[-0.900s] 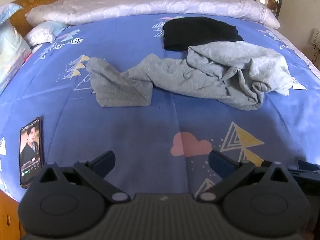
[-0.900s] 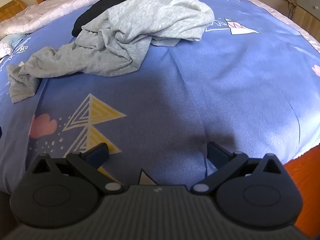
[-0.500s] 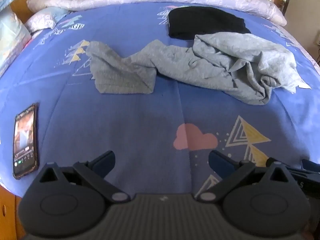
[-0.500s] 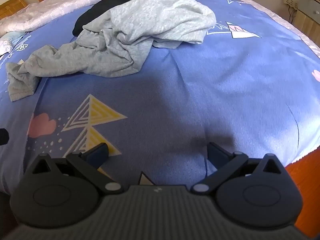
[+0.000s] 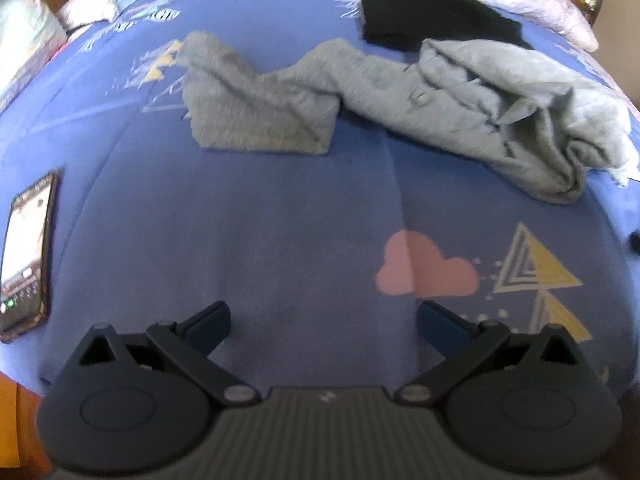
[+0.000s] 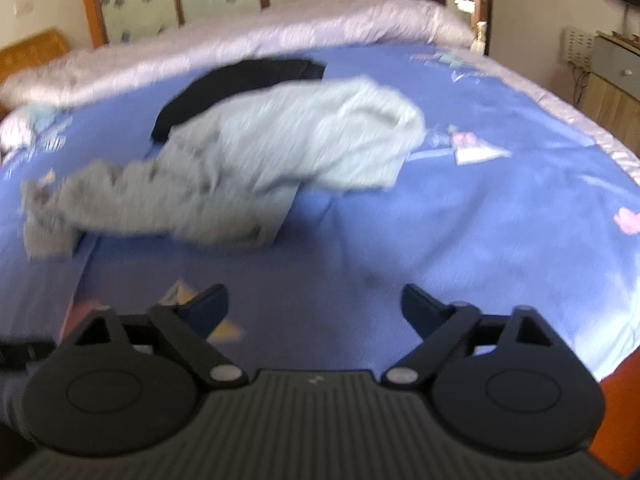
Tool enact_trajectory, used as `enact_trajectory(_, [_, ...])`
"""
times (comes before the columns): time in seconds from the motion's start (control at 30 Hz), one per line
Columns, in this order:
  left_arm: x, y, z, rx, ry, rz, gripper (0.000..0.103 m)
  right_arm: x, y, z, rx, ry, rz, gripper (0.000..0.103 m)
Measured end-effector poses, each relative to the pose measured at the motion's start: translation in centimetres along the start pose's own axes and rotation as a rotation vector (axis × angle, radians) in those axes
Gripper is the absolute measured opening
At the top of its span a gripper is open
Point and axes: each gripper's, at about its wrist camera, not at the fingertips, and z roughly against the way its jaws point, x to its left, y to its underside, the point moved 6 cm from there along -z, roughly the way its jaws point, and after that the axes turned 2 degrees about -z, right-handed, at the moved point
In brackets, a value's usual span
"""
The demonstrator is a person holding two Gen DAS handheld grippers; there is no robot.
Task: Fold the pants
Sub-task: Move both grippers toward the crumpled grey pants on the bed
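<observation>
Pants mid-bed, phone left, garment behind

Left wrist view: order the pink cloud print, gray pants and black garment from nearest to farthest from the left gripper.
From the left gripper:
1. Pink cloud print, just ahead, right.
2. Gray pants, crumpled across mid-bed.
3. Black garment, behind the pants, far right.

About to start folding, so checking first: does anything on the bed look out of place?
A phone lies with its screen lit at the left edge of the blue bedsheet, an odd spot beside laundry. The grey pants are crumpled and twisted, bunched partly against a black garment.
</observation>
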Motion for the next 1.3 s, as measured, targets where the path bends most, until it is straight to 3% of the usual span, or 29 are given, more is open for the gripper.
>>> enact_trajectory(0.1, [0.1,0.0,-0.4,-0.029,0.012,-0.023,0.103,-1.2,-1.9,-0.2,-0.037,-0.011,-0.029,0.073])
enact_trajectory(0.43, [-1.1,-1.5,-0.4,-0.076,0.126,-0.038,0.101,-0.6,-5.1,-2.4,-0.045,-0.100,-0.100,0.073])
enact_trajectory(0.77, [-0.8,-1.9,-1.1,-0.052,0.144,-0.029,0.101,1.0,-5.6,-4.1,-0.016,0.013,0.006,0.073])
enact_trajectory(1.3, [-0.7,-1.6,-1.1,-0.041,0.130,-0.038,0.101,0.9,-5.8,-4.5,-0.002,0.045,0.003,0.074])
